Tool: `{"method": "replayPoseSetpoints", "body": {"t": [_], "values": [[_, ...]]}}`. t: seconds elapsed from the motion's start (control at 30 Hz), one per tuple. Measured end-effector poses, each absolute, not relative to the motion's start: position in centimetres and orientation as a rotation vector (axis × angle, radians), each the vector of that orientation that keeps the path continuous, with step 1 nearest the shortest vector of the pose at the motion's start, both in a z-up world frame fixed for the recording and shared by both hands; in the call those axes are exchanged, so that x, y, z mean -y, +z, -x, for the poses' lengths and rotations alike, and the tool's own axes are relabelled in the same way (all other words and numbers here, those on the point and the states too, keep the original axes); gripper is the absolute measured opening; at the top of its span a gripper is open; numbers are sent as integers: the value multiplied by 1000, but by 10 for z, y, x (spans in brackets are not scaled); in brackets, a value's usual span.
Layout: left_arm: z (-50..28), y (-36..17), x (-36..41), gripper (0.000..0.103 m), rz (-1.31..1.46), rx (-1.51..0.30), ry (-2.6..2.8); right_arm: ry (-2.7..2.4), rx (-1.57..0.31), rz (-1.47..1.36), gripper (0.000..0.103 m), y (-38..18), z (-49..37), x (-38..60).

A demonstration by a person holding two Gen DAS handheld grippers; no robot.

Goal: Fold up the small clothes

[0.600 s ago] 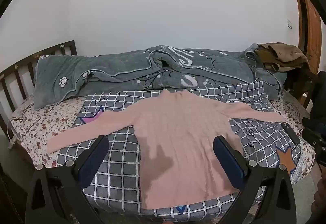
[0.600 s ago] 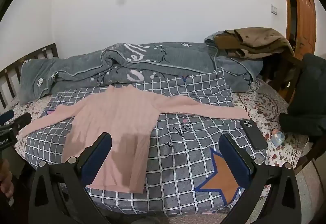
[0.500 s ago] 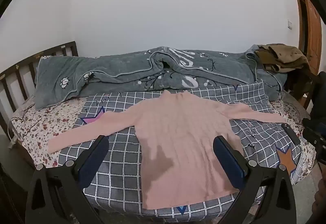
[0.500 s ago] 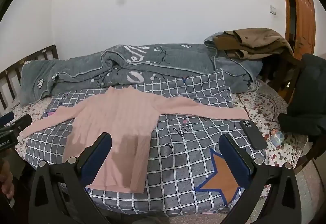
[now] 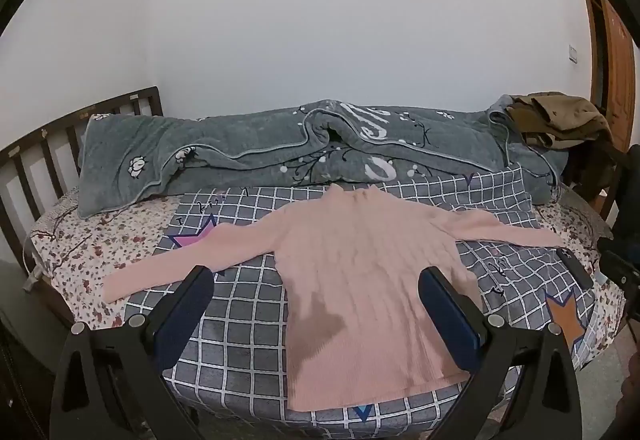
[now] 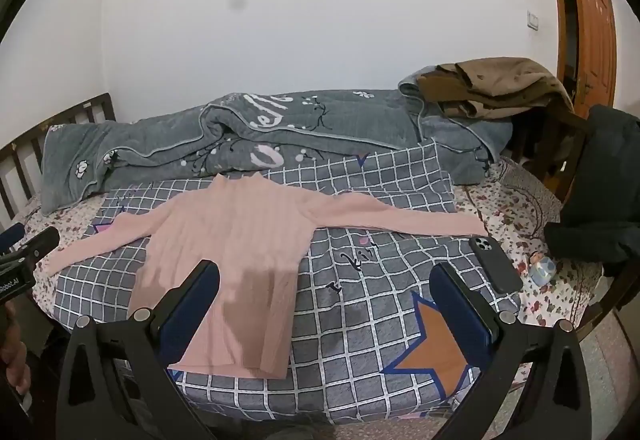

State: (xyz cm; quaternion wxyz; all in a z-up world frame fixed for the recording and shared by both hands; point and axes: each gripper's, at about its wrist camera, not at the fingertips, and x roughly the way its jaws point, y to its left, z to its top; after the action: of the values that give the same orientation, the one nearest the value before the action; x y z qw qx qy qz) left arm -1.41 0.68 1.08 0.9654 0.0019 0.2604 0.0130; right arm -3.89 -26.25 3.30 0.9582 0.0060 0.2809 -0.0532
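Bed point(image 5: 100, 228), floral sheet, checked grey cover point(image 5: 248, 304) on top; rolled grey quilt point(image 5: 280, 152) along wall. Pink sweater point(image 5: 368, 268) flat on cover, sleeves outspread, unfolded. Black phone point(image 6: 495, 264) beside right cuff. Left tongs point(image 5: 316, 304), right tongs point(image 6: 326, 300): spread wide, empty, above near edge. Folding apparently unstarted; next move likely gripping a sleeve.

Both grippers point(image 5: 316, 294) point(image 6: 326, 292): black frames, silver screws, dark-blue pads point(image 6: 464, 306).
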Motion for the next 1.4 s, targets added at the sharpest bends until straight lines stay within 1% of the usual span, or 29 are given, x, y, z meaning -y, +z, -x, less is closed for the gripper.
{"method": "replayPoseSetpoints", "body": {"t": [1.4], "values": [[17, 18, -11, 103, -2, -510, 32, -99, -546, -29, 103, 39, 46, 257]]}}
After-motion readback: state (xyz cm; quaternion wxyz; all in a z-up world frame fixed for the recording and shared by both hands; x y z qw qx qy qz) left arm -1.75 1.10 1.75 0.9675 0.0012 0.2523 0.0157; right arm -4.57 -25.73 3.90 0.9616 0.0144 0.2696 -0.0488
